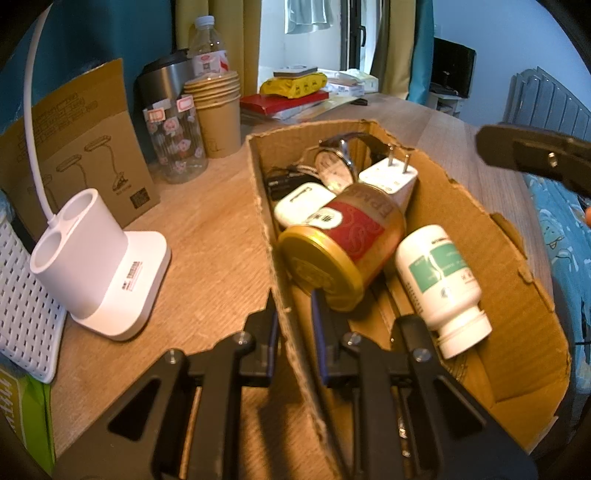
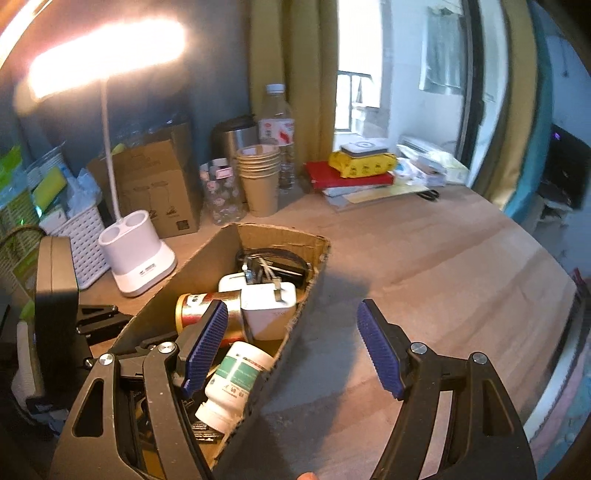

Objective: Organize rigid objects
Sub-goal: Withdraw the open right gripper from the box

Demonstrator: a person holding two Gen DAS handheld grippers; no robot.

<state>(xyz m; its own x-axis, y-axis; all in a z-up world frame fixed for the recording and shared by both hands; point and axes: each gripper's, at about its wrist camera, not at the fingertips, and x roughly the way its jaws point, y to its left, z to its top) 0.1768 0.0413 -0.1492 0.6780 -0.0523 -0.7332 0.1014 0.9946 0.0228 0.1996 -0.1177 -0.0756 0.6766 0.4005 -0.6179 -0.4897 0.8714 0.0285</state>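
Left wrist view: left gripper point(image 1: 297, 325) fingers pinching the near wall of the cardboard box point(image 1: 517, 266) sitting on the tabletop point(image 1: 207, 236); gold can point(image 1: 343, 247), white bottle point(image 1: 439, 284), charger point(image 1: 391, 177), watch point(image 1: 334, 166) lying inside. Right wrist view: right gripper point(image 2: 291, 347) fingers spread wide, holding nothing, hovering over the box's right edge.

Wooden desk point(image 2: 424, 258), lit desk lamp point(image 2: 107, 66), mustard curtains point(image 2: 295, 66), bright window point(image 2: 358, 66), teal wall point(image 1: 122, 33)
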